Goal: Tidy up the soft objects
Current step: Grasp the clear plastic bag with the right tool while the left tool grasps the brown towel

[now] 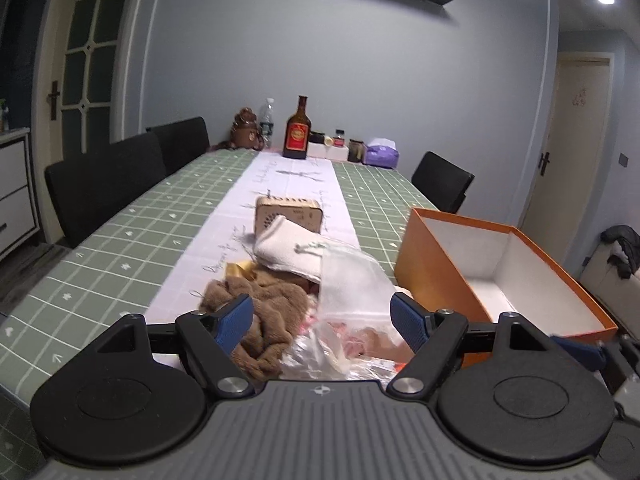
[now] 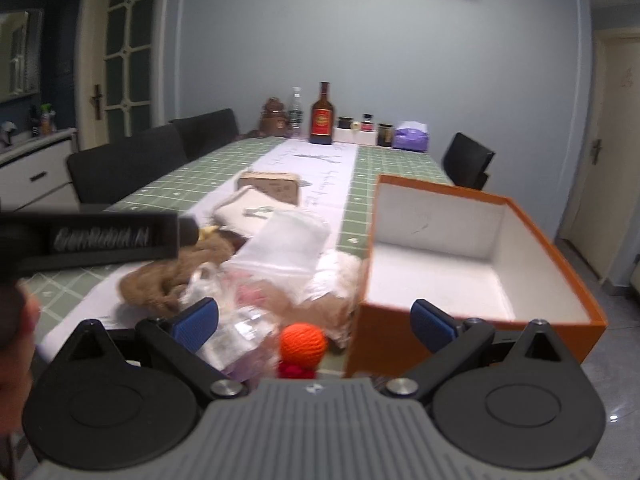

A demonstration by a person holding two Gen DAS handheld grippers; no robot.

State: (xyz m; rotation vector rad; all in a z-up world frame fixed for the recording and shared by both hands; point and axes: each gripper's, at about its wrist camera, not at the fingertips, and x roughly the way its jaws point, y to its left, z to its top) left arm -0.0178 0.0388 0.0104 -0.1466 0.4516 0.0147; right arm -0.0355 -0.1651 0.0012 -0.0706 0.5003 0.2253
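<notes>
A heap of soft things lies on the table's near end: a brown furry cloth [image 1: 264, 312] [image 2: 160, 284], a cream pouch [image 1: 288, 248] [image 2: 244, 208], a white gauze bag [image 1: 352, 280] [image 2: 288, 244], crinkled clear plastic [image 1: 320, 352] [image 2: 236, 320] and an orange knitted ball [image 2: 303, 342]. To its right stands an open orange box [image 1: 436, 276] [image 2: 552, 248] with a white inside, nothing showing in it. My left gripper [image 1: 322, 320] hovers open over the heap. Just above the ball and the box's near corner, my right gripper [image 2: 314, 326] is open too.
A small wooden box [image 1: 288, 212] [image 2: 272, 184] sits behind the heap on the white runner. A brown bottle [image 1: 297, 130], jars and a purple tissue pack [image 1: 382, 152] line the far end. Black chairs [image 1: 104, 184] flank the table. The left gripper's body [image 2: 92, 236] crosses the right wrist view.
</notes>
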